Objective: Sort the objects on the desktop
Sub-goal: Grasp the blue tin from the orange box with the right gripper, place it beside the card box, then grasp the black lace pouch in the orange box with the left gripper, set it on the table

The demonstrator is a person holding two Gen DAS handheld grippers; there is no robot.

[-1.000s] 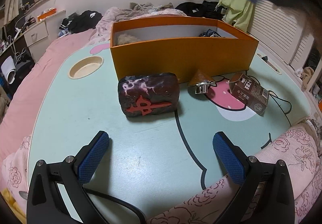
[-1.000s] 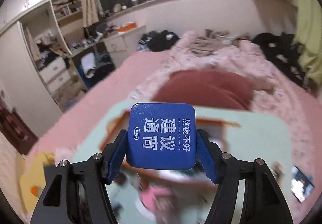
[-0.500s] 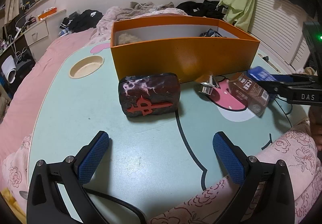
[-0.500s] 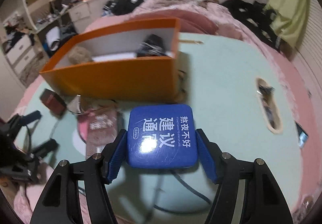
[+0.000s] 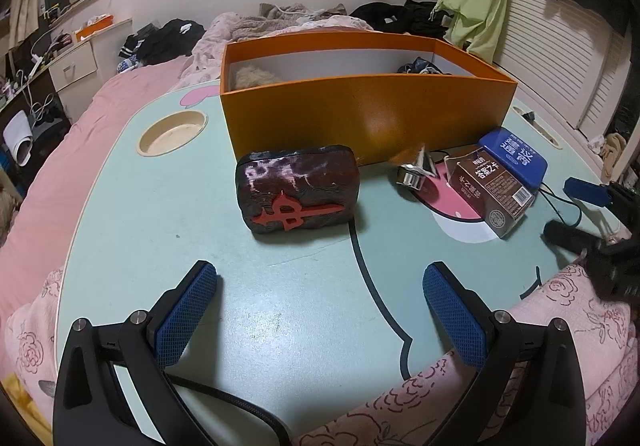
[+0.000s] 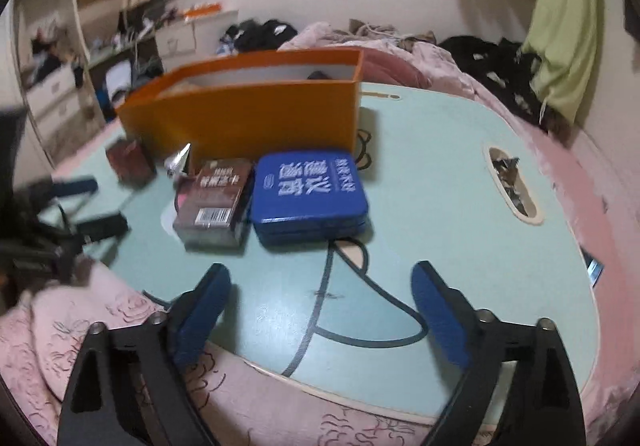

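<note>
- The round recessed cup holder (image 5: pixel 173 132) sits at the far left of the pale green worktop (image 5: pixel 280 310).
- The left hand-held gripper (image 5: pixel 320 310) hangs over bare worktop, its jaws spread wide with nothing between them.
- The dark pouch (image 5: pixel 297 190) with a red emblem lies just ahead of it, in front of the orange box (image 5: pixel 368 117).
- The orange box stands open-topped at the back; something fluffy shows in its left corner and a dark tangle in its right.
- A small shiny metal piece (image 5: pixel 416 171) lies near the box's front wall, right of the pouch.
- The brown carton (image 6: pixel 214 201) lies on its side, touching or just beside the blue tin (image 6: pixel 308 195), which rests flat on the worktop, lettering up.
- The right hand-held gripper (image 6: pixel 320 306) has its jaws just opened wide; the blue tin lies ahead of the fingertips, apart from them, and nothing is between the pads.
- A slot (image 6: pixel 512 181) in the worktop holding small clutter lies further right.
</note>
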